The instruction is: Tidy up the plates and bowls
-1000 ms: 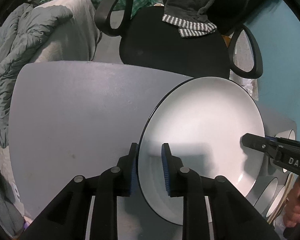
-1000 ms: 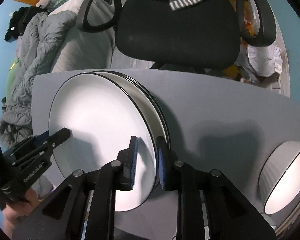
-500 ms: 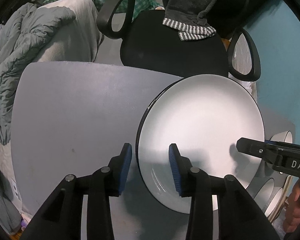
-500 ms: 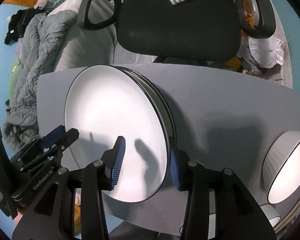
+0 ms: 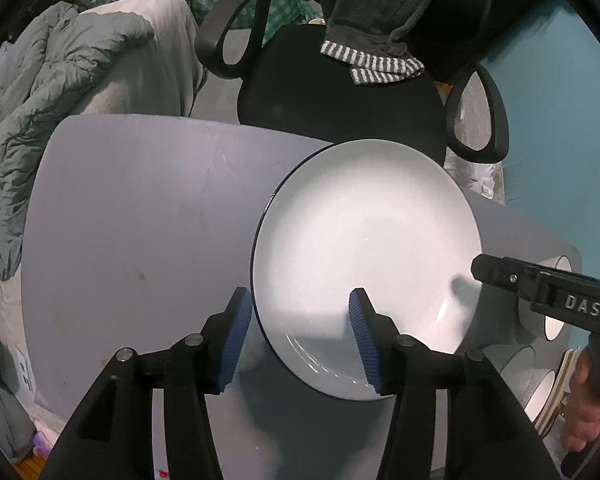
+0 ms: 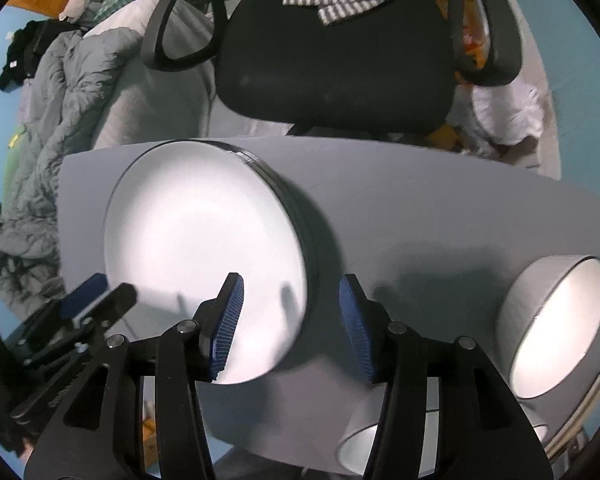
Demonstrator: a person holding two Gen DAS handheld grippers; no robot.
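now | left gripper [image 5: 298, 334] just opening, astride plate [image 5: 366, 248] rim, untouching | right gripper [image 6: 290, 330] just opening, likewise astride plate | bowl [image 6: 552, 324] right of plate

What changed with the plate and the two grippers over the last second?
Both grippers let go of the top plate: the left gripper and the right gripper have just been opening, their pads now clear of its rim. The plate now lies flat on the plate stack. The bowl and the table stayed put.
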